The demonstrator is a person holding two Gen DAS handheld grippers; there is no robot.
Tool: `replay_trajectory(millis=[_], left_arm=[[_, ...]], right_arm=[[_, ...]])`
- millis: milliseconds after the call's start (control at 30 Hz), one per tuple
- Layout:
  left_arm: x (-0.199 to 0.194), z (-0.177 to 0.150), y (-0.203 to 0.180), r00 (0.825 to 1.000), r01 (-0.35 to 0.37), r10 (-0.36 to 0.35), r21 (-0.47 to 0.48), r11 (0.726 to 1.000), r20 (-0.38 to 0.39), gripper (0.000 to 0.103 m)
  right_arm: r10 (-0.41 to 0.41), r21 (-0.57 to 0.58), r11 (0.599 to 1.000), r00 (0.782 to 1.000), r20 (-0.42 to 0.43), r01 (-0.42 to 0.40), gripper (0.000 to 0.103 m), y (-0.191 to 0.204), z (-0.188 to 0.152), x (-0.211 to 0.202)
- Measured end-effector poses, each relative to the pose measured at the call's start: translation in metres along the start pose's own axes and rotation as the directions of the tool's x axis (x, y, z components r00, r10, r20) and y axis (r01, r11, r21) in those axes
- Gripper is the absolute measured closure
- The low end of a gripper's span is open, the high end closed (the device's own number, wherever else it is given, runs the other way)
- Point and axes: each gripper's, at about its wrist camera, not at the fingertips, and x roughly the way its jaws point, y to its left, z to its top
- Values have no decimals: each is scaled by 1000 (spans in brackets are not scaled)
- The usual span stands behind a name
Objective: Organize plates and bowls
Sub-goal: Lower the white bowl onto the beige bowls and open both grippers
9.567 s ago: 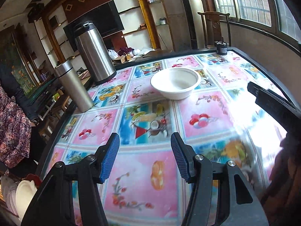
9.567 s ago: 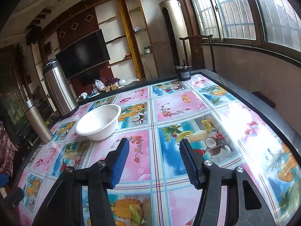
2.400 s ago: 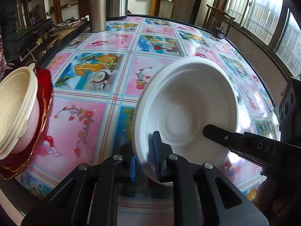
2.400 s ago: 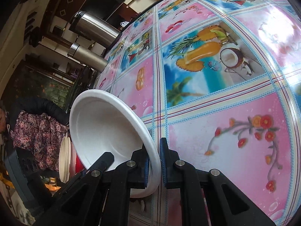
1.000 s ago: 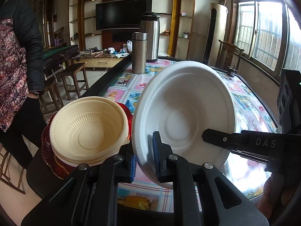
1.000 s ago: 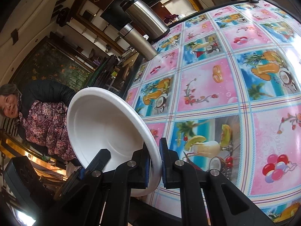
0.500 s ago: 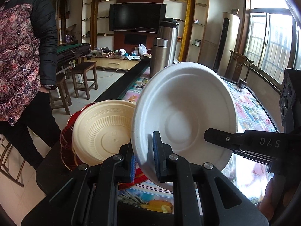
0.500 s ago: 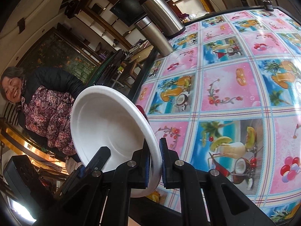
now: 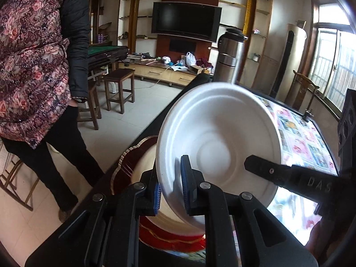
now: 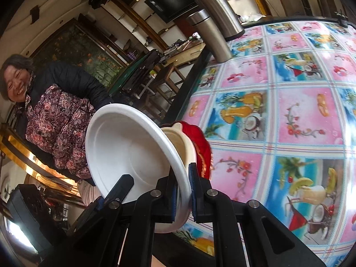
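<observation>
Both tools, left tool (image 9: pixel 170 192) and right tool (image 10: pixel 183 194), are clamped on opposite rims of the white foam bowl (image 9: pixel 219 153). It hangs tilted directly above the cream plastic bowl (image 10: pixel 179 141) on the red scalloped plate (image 10: pixel 203 150) at the surface's (image 10: pixel 289 115) near-left edge.

Bystander in floral jacket (image 9: pixel 33 66) stands left of table. Two steel thermoses (image 10: pixel 213 15) upright on fruit-print tablecloth (image 10: pixel 289 102) at far edge. Wall TV (image 9: pixel 185 20), wooden stools (image 9: pixel 119 86), window (image 9: pixel 331 64) behind.
</observation>
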Motion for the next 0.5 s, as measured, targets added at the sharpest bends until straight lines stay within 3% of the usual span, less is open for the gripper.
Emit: replay_trajectory(millis=[300, 500], left_arm=[[24, -1, 19, 993, -1, 0, -9, 1000, -117, 89], [24, -5, 8, 992, 15, -10, 37, 999, -129, 89]], right_arm=[[-30, -83, 996, 999, 12, 31, 93, 49, 8, 44], [-59, -98, 994, 998, -34, 55, 92, 49, -1, 63]])
